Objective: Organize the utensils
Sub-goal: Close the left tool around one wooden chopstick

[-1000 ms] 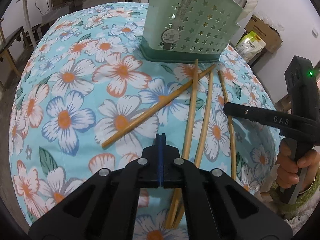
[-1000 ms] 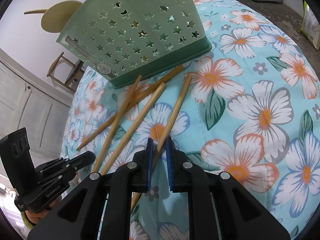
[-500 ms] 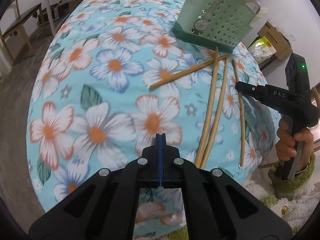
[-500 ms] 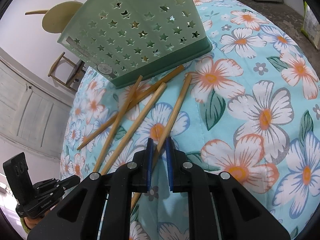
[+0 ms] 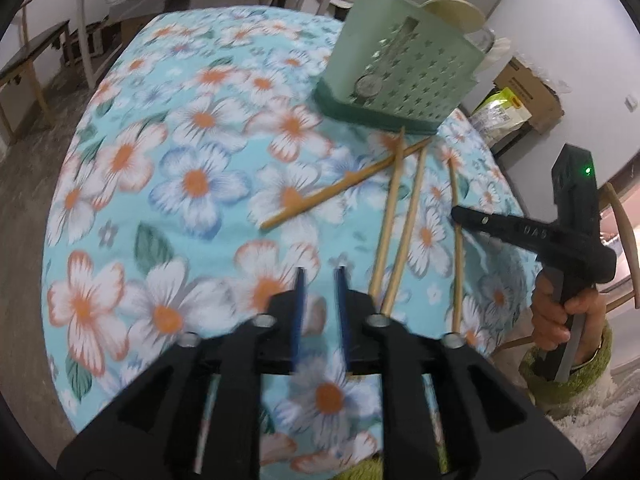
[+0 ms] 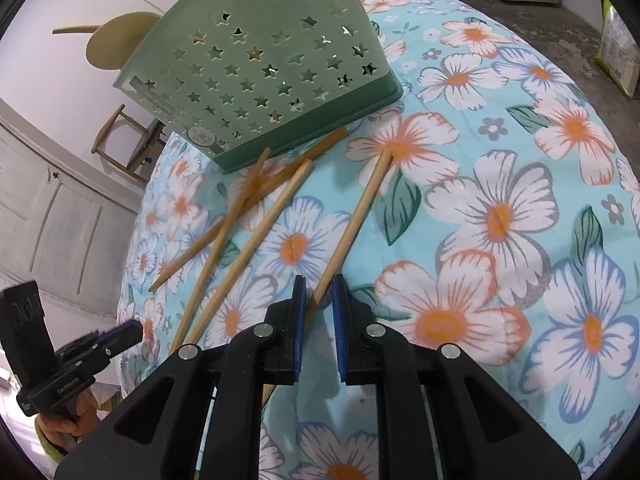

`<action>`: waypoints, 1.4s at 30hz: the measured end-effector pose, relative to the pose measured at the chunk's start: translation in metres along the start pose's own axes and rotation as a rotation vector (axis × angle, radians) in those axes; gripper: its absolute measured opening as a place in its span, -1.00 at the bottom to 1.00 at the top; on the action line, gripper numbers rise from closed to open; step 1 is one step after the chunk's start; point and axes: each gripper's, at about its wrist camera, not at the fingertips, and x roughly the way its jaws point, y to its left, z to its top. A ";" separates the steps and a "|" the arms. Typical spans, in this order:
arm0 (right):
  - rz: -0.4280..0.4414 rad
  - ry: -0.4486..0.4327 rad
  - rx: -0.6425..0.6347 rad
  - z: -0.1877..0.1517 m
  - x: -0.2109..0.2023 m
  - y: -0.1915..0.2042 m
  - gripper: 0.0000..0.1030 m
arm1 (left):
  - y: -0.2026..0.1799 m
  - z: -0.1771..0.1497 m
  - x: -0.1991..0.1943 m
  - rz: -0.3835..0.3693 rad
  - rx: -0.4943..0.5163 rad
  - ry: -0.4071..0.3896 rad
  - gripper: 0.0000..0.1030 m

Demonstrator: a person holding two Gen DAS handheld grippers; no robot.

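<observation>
The floral worktop (image 5: 192, 184) blurs under the left gripper (image 5: 319, 280), opening on nothing; the right gripper (image 6: 319, 292) straddles a chopstick (image 6: 352, 228), grip unclear.

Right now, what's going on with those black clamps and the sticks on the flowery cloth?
A person is tidying chopsticks, holding a clamp tool in each hand. Four wooden chopsticks lie loose on the floral tablecloth in front of a green star-punched caddy. The right tool has the rightmost chopstick between its pads, though a firm grip isn't clear. The left tool is opening with nothing between its pads, off to the left of the other three.
</observation>
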 end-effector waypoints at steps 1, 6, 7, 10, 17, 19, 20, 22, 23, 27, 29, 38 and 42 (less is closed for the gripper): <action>-0.001 0.000 0.000 0.000 0.000 0.000 -0.75 | -0.004 0.005 0.004 0.003 0.016 -0.004 -0.56; -0.005 0.002 -0.005 0.001 0.001 0.002 -0.74 | -0.018 0.023 0.023 -0.009 0.065 -0.004 -0.54; -0.003 0.002 -0.004 0.000 0.001 0.002 -0.74 | -0.021 0.026 0.027 -0.011 0.074 -0.004 -0.54; -0.004 0.003 -0.005 0.000 0.000 0.002 -0.74 | -0.031 0.032 0.039 0.005 0.109 0.009 -0.54; -0.006 0.003 -0.008 0.001 0.001 0.002 -0.74 | -0.047 0.038 0.048 -0.030 0.157 0.029 -0.54; -0.007 0.003 -0.010 0.001 0.001 0.003 -0.74 | -0.049 0.040 0.051 -0.029 0.162 0.033 -0.54; -0.007 0.003 -0.010 0.001 0.002 0.003 -0.73 | -0.050 0.041 0.053 -0.027 0.164 0.037 -0.54; -0.006 0.003 -0.011 0.001 0.002 0.003 -0.73 | -0.049 0.043 0.059 -0.018 0.161 0.045 -0.54; -0.005 0.003 -0.010 0.001 0.002 0.003 -0.73 | -0.048 0.044 0.062 -0.014 0.157 0.050 -0.55; -0.004 0.001 -0.009 0.001 0.002 0.003 -0.73 | -0.046 0.047 0.070 -0.009 0.139 0.059 -0.55; -0.002 0.001 -0.009 0.001 0.002 0.003 -0.73 | -0.045 0.048 0.071 -0.011 0.130 0.059 -0.55; -0.001 -0.001 -0.009 0.001 0.002 0.003 -0.73 | -0.035 0.047 0.069 -0.015 0.090 0.048 -0.89; -0.001 -0.001 -0.008 0.001 0.002 0.003 -0.73 | -0.034 0.042 0.066 -0.016 0.081 0.047 -0.91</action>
